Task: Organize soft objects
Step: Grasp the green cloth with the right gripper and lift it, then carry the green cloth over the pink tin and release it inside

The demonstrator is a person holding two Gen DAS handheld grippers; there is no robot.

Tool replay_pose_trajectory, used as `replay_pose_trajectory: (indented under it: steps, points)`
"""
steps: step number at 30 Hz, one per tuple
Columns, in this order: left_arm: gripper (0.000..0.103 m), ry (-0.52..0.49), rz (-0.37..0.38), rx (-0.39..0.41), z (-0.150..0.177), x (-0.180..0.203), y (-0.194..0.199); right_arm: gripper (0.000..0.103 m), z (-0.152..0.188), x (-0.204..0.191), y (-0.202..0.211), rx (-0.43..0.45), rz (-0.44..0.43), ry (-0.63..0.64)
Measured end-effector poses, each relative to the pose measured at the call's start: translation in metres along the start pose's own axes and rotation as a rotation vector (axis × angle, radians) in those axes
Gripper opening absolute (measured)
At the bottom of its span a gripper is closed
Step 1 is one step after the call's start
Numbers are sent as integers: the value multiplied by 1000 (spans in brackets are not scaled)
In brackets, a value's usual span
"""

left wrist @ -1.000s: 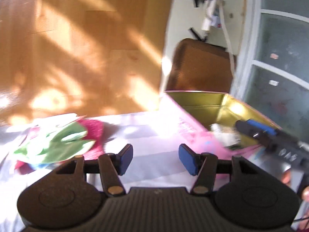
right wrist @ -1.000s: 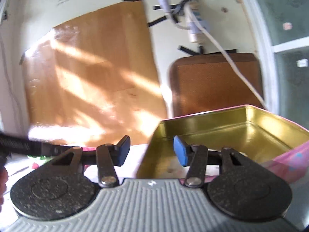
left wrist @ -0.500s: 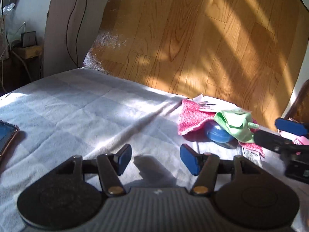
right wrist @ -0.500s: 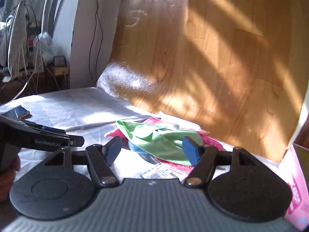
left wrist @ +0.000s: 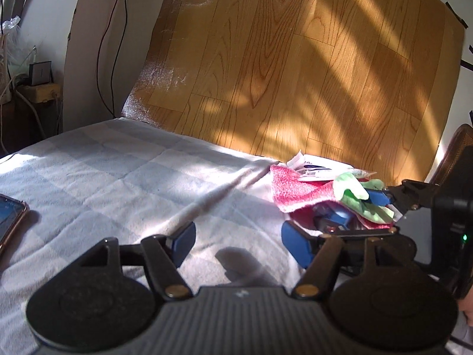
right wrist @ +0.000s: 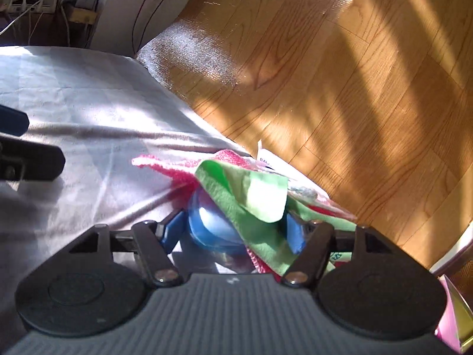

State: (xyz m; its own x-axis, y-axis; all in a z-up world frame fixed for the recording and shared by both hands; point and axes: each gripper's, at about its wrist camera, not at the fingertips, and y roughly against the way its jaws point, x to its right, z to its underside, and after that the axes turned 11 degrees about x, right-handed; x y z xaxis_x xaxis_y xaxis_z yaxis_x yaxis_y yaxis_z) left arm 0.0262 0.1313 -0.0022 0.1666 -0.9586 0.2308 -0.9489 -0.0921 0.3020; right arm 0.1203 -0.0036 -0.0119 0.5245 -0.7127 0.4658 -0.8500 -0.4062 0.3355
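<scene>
A small pile lies on the white bedspread (left wrist: pixel 118 183): a pink knitted cloth (left wrist: pixel 295 190), a green cloth (right wrist: pixel 251 195) draped over a round blue object (right wrist: pixel 212 227), and a white paper label (left wrist: pixel 313 168). My right gripper (right wrist: pixel 233 230) is open, its blue pads on either side of the blue object and the green cloth, low in the pile. It also shows in the left wrist view (left wrist: pixel 357 210). My left gripper (left wrist: pixel 238 244) is open and empty, just above the bedspread, left of the pile.
A wood-pattern panel (left wrist: pixel 295 59) stands upright behind the bed. A phone (left wrist: pixel 9 219) lies at the bedspread's left edge. The corner of a pink and gold tin (right wrist: pixel 455 319) shows at the far right. Cables and a socket box (left wrist: pixel 38 88) are on the left.
Both grippers swung left from the gold tin to the pile. My right gripper then came down into the pile, its pads now around the blue object and green cloth.
</scene>
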Motion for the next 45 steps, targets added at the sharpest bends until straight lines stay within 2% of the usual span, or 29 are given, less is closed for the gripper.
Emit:
replay_pose_trajectory:
  steps: [5, 6, 7, 8, 13, 17, 20, 21, 23, 25, 27, 28, 29, 31, 32, 34, 35, 36, 37, 41, 45]
  points:
    - [67, 3, 3, 0, -1, -1, -1, 37, 20, 21, 42, 10, 15, -12]
    - [67, 0, 2, 0, -1, 0, 0, 29, 25, 26, 52, 12, 18, -26]
    - [67, -5, 1, 0, -1, 1, 0, 15, 33, 31, 64, 13, 15, -48]
    - [67, -9, 1, 1, -1, 2, 0, 7, 41, 37, 77, 4, 17, -73]
    - [70, -35, -2, 2, 0, 6, 0, 7, 72, 51, 129, -21, 33, -139]
    - [71, -60, -5, 5, 1, 10, 2, 7, 85, 64, 168, -18, -13, -269]
    - [71, -63, 12, -2, 1, 10, 2, 7, 87, 80, 190, 0, -93, -468]
    - [71, -62, 20, -10, 1, 10, 1, 8, 88, 89, 195, 16, -159, -589]
    - [71, -59, 37, -28, 0, 10, -1, 11, 96, 102, 205, 50, -233, -763]
    - [71, -61, 59, -43, 1, 10, -2, 17, 105, 108, 211, 55, -222, -850]
    - [71, -73, 79, -64, 2, 13, -3, 52, 112, 106, 215, 32, -91, -804]
    - [71, -81, 85, -76, 2, 16, -3, 54, 115, 103, 218, 13, -19, -758]
    - [71, -83, 96, -92, 3, 20, -1, 54, 117, 102, 220, 4, 5, -734]
    - [71, -50, 155, -119, 4, 26, 5, 53, 122, 102, 226, 11, 5, -739]
    - [71, -30, 210, -135, 5, 35, 10, 55, 123, 101, 231, 21, 2, -741]
    - [71, -41, 288, -150, 7, 55, 17, 60, 122, 98, 234, 25, 9, -716]
    - [76, -60, 313, -153, 7, 64, 19, 64, 120, 97, 236, 30, 10, -700]
    - [86, -84, 333, -158, 9, 78, 21, 68, 118, 96, 238, 36, -5, -688]
    - [88, -91, 343, -169, 10, 87, 22, 71, 116, 95, 236, 42, -27, -681]
    - [88, -68, 456, -243, 15, 117, 23, 74, 112, 94, 235, 59, -39, -628]
    - [88, -77, 486, -257, 16, 133, 25, 75, 106, 100, 236, 102, -32, -633]
